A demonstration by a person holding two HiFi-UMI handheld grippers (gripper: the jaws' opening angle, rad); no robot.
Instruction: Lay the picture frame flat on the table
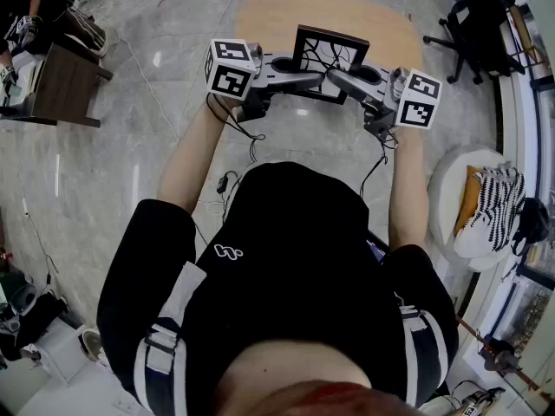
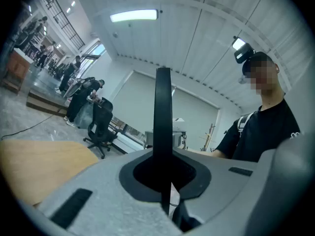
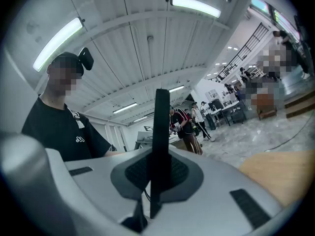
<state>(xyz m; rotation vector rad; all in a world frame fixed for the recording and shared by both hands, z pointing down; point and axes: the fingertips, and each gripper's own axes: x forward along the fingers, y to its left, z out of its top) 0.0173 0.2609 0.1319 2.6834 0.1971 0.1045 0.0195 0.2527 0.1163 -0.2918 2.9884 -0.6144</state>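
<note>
The black picture frame point(image 1: 328, 52), holding a white picture with dark lines, is held up over the near edge of the round wooden table point(image 1: 277, 16). My left gripper point(image 1: 305, 79) is shut on its lower left part. My right gripper point(image 1: 341, 80) is shut on its lower right part. In the left gripper view the frame point(image 2: 163, 112) shows edge-on as a thin upright black bar pinched by the left gripper point(image 2: 165, 183). The right gripper view shows the same bar point(image 3: 161, 127) clamped in the right gripper point(image 3: 155, 183). The tabletop point(image 2: 34, 166) point(image 3: 283, 173) lies beyond the jaws.
A black office chair point(image 1: 473, 33) point(image 2: 101, 127) stands right of the table. A dark wooden bench point(image 1: 65, 81) is at the left. A white round stool with a striped cloth point(image 1: 486, 206) sits at the right. Cables run over the marble floor point(image 1: 156, 102). People stand in the background.
</note>
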